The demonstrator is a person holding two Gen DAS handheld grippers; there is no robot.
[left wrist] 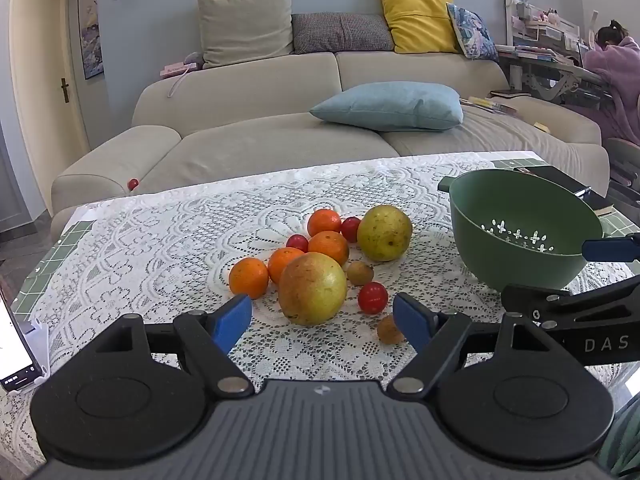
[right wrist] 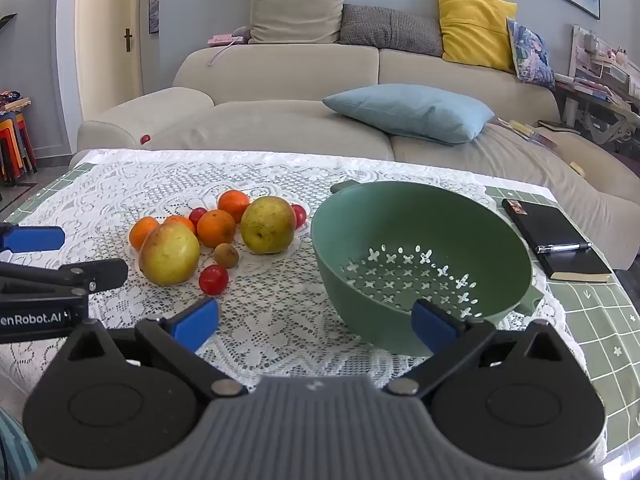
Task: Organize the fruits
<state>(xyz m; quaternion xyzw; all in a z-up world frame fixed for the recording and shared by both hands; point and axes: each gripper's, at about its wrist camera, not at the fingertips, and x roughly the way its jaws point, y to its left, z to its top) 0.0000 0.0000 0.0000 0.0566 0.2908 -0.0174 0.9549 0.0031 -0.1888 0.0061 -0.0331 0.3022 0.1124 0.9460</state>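
Seen across a lace tablecloth (left wrist: 168,240): a cluster of fruit, a green colander (right wrist: 420,248) to its right, a beige sofa (left wrist: 256,128) behind with a light blue cushion (left wrist: 390,106). Beside the colander in the right wrist view, a black notebook (right wrist: 560,240) with a pen (right wrist: 564,247) laid across it; mostly hidden behind the colander in the left wrist view. Only in the left wrist view: a lit screen (left wrist: 14,344) at the table's left edge and a person (left wrist: 618,76) in a lilac top bent over a desk far right.

Left gripper (left wrist: 322,322) spread wide, pinching nothing, hovering just short of the fruit. Nearest large yellow-red fruit (left wrist: 312,294) sat right ahead of the gap, apart from both blue fingers (left wrist: 232,322). Small brown fruit (left wrist: 389,330) just beside the right-hand finger, partly hidden by it. Red cherry tomato (left wrist: 373,298) close behind. Four oranges (left wrist: 248,278) and a second large yellow-green fruit (left wrist: 384,233) farther back.

Right gripper (right wrist: 316,326) likewise spread wide and empty, over the cloth, colander's near wall just ahead of one finger. Fruit cluster well left of it. Nothing lying inside the colander.
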